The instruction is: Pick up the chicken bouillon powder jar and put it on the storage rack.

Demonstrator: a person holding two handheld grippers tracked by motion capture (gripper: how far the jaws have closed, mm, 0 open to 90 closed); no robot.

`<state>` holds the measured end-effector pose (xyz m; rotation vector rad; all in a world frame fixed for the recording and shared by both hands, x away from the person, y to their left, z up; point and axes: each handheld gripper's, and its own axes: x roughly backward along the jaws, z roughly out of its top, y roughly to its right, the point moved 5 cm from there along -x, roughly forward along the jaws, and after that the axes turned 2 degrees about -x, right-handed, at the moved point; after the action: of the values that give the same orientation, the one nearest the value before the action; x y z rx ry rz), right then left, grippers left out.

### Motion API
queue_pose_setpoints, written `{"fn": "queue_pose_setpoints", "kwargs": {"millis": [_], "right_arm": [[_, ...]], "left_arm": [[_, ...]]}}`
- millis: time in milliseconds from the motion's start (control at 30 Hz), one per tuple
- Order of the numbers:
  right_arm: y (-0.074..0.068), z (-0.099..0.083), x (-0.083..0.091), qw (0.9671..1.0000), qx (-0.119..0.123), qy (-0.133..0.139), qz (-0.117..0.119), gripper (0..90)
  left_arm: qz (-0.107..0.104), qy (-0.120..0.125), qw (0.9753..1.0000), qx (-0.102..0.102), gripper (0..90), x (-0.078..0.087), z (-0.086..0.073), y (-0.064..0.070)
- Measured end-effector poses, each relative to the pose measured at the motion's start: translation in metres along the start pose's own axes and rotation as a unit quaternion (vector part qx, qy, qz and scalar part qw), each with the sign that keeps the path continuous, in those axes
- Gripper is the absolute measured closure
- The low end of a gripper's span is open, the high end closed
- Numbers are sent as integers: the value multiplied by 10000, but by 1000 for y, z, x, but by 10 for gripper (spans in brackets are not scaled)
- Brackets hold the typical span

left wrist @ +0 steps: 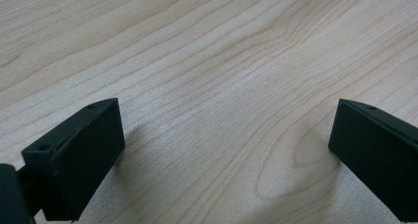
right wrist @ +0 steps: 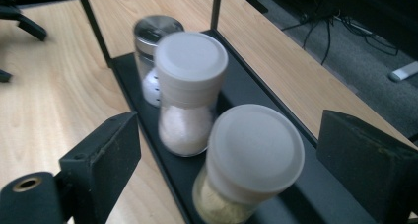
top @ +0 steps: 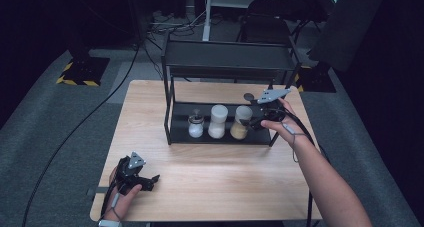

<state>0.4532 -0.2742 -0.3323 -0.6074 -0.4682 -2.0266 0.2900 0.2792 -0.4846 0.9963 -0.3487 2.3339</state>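
A black two-tier rack [top: 227,61] stands at the back of the wooden table [top: 225,179]. Its lower shelf [right wrist: 256,93] carries three containers in a row: a small metal-lidded shaker [top: 196,126] [right wrist: 150,36], a white-lidded jar of white grains [top: 217,121] [right wrist: 190,86] and a white-lidded jar of yellowish powder [top: 241,122] [right wrist: 254,155]. My right gripper [top: 254,121] [right wrist: 231,140] is open at the shelf's right end, one jaw on each side of the yellowish jar, not touching it. My left gripper [top: 152,180] [left wrist: 226,130] rests open and empty on the bare wood at the front left.
The rack's upper shelf overhangs the jars, and its black posts [right wrist: 215,7] stand close beside them. A chair [top: 272,17] and floor cables [top: 172,24] lie beyond the table. Bare wood stretches between the rack and the front edge.
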Motion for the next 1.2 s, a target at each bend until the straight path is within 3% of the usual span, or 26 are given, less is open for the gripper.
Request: {"fn": "queue_pose_setpoints", "kwargs": {"millis": [300,767,1200], "right_arm": [[-19,-10,32,9997,-5,212,91,87],[-39,-36,62,9993,-44,367,86,76],[-53,-67,71,9991,-148,358,144,69]], "left_arm": [[0,-1,10000,1,5,0,0,0],[0,-2,10000,2,5,0,0,0],[1,0,10000,2,4,0,0,0]]}}
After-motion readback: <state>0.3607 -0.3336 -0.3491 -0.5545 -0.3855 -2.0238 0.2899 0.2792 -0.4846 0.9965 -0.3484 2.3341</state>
